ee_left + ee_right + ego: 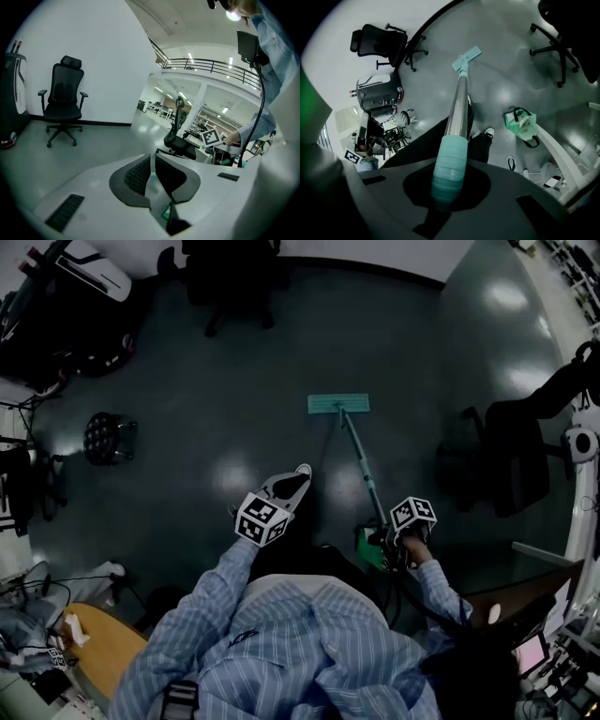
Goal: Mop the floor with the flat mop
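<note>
Right gripper (448, 188) is pinching the flat mop's teal grip (450, 161) between its jaws, slanting the handle (360, 461) so the mop head (338, 404) is lying flat on the floor (225, 390) at 12 o'clock. Left gripper (152, 174), at 9 o'clock of it, is hovering free, jaws pressed together on nothing

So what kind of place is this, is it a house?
Probably a big office or lab, not a house: a rolling office chair on a shiny grey floor, an upstairs railing, and rows of ceiling lights beyond.
</note>
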A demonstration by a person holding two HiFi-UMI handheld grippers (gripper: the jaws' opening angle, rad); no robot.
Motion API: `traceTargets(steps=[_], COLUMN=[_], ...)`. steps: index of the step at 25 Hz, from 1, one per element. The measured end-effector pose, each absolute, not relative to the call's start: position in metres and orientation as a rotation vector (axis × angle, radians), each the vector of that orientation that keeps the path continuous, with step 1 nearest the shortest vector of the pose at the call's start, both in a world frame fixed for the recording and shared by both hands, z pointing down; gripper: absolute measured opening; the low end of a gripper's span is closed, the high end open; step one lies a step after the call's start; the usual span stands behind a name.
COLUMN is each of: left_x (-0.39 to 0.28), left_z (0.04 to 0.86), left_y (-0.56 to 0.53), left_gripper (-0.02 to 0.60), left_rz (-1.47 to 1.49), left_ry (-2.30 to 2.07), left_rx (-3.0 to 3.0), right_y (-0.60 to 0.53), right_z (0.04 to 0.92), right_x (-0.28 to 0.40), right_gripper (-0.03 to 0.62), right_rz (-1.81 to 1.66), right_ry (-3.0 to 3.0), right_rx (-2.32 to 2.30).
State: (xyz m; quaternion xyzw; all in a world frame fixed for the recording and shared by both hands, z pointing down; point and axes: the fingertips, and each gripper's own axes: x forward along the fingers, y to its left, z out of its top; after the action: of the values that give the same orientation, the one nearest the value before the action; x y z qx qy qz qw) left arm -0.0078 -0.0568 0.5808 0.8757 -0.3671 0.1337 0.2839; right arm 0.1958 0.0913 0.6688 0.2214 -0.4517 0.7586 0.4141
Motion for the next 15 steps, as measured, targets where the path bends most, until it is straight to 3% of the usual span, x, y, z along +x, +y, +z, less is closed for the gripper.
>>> traceTargets(steps=[15], left_x=[-0.046], left_z=[0.586], left_y=[-0.187], left_gripper=[0.035], left_rz=[0.376], left_ry=[-0.909], left_rx=[2.353], right_y=[-0.144], right_z=[0.697], right_x=[0.124], right_gripper=[0.01], right_rz=[1.904], right_ry=[-1.178], right_rx=[0.59])
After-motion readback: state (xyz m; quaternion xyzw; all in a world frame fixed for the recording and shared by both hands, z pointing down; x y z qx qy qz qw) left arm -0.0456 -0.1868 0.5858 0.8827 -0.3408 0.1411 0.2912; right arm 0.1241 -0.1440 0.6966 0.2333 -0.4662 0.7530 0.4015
